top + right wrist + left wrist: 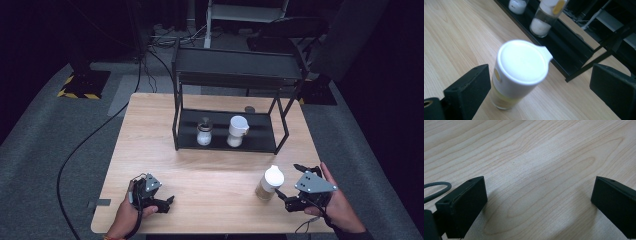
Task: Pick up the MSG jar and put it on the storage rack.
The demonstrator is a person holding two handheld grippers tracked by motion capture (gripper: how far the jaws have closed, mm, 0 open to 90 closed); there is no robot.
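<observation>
The right gripper (289, 181) is held spread near the table's (210, 200) front right corner, with the jar (270, 183) just beside it, standing upright. In the right gripper view the jar (519, 72) is seen between the wide jaws, close to the left one, with a gap to the right one. The left gripper (167, 202) is rested spread near the front left edge, over bare wood (536, 170). Open tabletop is left between jar and rack (227, 107), where two other jars (205, 132) (237, 131) are kept on the lower shelf.
</observation>
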